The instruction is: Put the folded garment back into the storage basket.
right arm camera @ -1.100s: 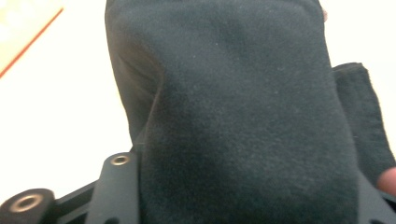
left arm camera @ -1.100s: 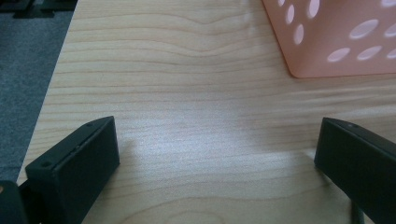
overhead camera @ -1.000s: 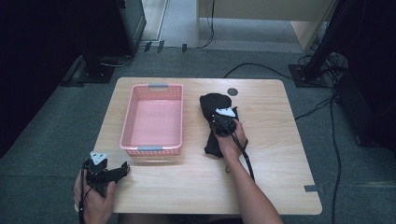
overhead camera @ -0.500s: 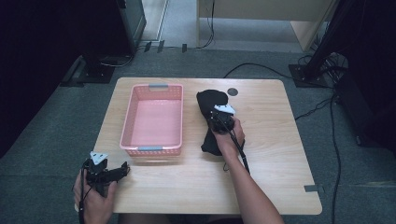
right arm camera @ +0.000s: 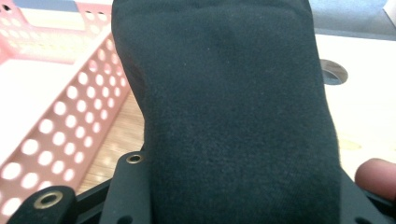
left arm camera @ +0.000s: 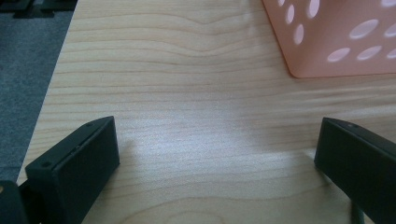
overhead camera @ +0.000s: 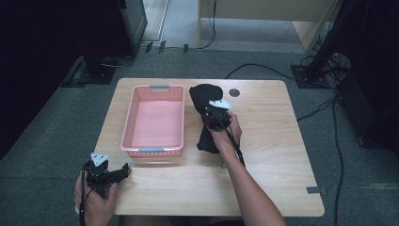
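Wooden table (overhead camera: pixel 273 169) carries a pink basket (overhead camera: pixel 154 120) left of centre; black cloth (overhead camera: pixel 203 101) lies just right of the basket, touching the tabletop; right gripper (overhead camera: pixel 217 114) sits on the cloth, jaws clamped around it; left gripper (overhead camera: pixel 123 171) at the near-left corner, jaws wide apart, holding nothing.

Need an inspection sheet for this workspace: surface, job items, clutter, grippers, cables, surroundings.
Surface: light wooden table, round grommet hole near far edge.
Job's things: black cloth on the table right of the pink basket; basket holds nothing.
Clutter: nothing seen.
Grippers: right gripper over the cloth, which lies between its jaws, grip unclear; left gripper open, above bare wood at the near left corner.
Cables: one trails from the right gripper along the forearm; black cables on the floor.
Surroundings: grey carpet, dark equipment stands.
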Motion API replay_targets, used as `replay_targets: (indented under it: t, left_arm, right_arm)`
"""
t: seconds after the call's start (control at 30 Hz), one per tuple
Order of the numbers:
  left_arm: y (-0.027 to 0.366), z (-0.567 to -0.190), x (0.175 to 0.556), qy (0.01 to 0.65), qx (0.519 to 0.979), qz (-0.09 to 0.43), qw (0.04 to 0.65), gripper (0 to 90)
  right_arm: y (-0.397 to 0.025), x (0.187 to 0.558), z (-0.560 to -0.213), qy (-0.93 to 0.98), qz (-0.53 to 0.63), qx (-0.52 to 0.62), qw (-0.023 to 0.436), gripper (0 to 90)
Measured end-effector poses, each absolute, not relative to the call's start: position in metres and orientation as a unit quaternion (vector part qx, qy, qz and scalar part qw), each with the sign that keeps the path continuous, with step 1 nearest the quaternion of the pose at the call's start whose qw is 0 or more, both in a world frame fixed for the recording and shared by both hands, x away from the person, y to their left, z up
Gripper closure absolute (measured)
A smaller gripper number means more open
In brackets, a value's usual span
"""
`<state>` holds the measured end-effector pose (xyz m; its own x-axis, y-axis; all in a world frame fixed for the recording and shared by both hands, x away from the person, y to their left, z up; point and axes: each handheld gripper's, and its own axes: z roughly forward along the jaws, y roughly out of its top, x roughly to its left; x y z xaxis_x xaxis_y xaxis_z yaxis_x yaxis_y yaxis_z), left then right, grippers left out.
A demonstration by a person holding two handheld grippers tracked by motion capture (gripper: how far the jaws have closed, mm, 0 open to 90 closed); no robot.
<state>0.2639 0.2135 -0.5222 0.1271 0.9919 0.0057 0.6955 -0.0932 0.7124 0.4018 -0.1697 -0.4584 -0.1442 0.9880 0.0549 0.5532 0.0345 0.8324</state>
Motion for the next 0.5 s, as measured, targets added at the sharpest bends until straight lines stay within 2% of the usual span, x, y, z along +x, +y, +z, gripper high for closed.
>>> replay_targets:
  t: [0.5]
  left_arm:
    - [0.213, -0.522, 0.264, 0.609, 0.693, 0.257, 0.288, 0.0]
  right_arm:
    - [-0.152, 0.401, -0.429, 0.659, 0.398, 0.572, 0.285, 56.8]
